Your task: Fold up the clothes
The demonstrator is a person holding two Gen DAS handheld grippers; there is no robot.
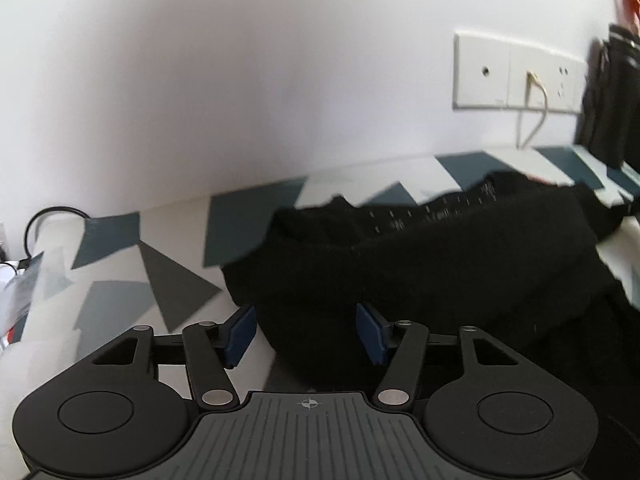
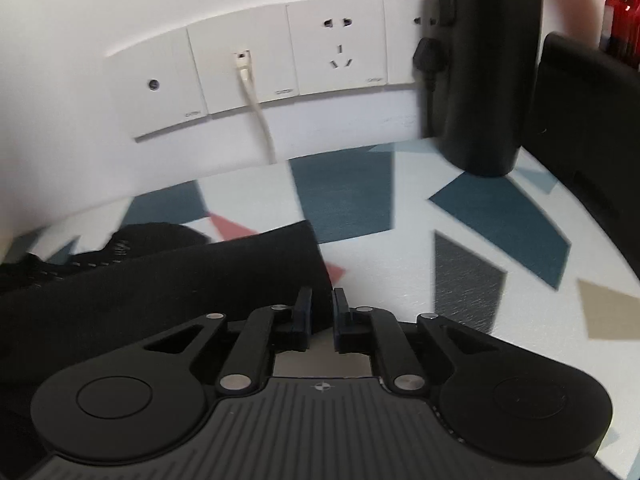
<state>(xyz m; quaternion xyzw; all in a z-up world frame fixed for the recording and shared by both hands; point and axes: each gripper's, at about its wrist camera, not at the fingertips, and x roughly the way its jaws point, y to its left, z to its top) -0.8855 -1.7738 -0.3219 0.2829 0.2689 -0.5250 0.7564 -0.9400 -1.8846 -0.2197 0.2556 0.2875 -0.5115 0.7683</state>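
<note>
Your left tool [image 1: 306,334] hangs wide apart, blue pads [image 1: 240,334] straddling the near edge of the black garment [image 1: 420,272] without pinching it. Your right tool [image 2: 321,314] is nearly closed on the garment's right corner (a narrow gap shows; whether cloth sits in it, cannot tell). The garment lies bunched on the patterned worktop [image 2: 460,240], near the wall sockets [image 2: 336,48]. A black cylinder [image 2: 484,64] stands far right.

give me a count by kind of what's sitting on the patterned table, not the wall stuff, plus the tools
Black garment: 1
Black cylinder: 1
Flat black case: 1
Tools: 2, left tool and right tool
Total: 5
</note>
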